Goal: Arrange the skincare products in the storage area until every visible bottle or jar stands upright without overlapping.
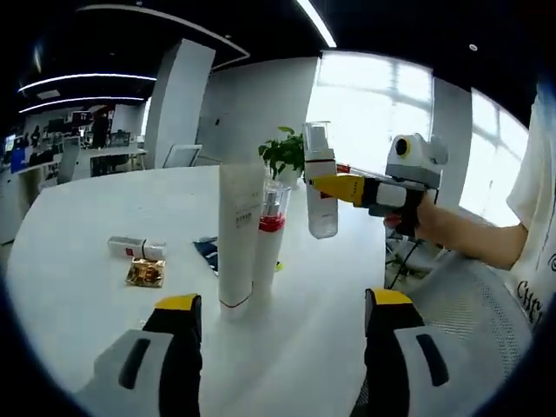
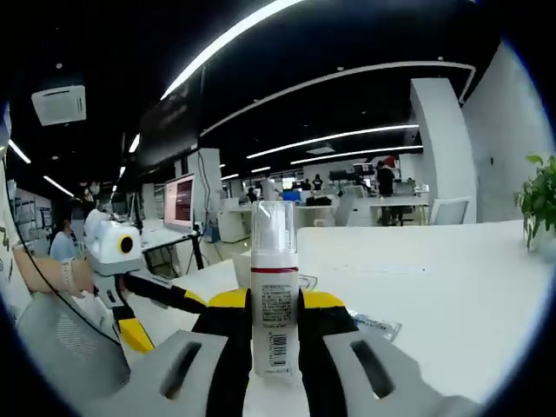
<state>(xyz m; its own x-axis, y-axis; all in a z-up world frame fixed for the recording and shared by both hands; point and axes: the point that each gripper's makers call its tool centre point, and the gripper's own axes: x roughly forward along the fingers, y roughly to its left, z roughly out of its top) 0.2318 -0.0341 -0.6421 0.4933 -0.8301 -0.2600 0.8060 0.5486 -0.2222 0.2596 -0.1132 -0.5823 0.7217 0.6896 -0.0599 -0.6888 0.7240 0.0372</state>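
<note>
A tall white tube [image 1: 238, 234] stands upright on the white table [image 1: 104, 208], touching a pump bottle with a red band [image 1: 271, 236] just right of it. Above the table, right of them, my right gripper [image 1: 340, 187] is shut on a white bottle with a clear cap [image 1: 320, 182] and holds it upright in the air. The right gripper view shows that bottle [image 2: 274, 304] clamped between the jaws of my right gripper [image 2: 274, 323]. My left gripper [image 1: 283, 304] is open in front of the tube, nothing between its jaws. It also appears at the left [image 2: 163, 317].
A small white tube [image 1: 136, 248] lies flat at the left, with a gold packet [image 1: 145, 274] beside it. A dark blue sachet [image 1: 207, 252] lies behind the standing tube. A potted plant [image 1: 282, 156] sits at the table's far edge. A mesh chair [image 1: 473, 295] is at the right.
</note>
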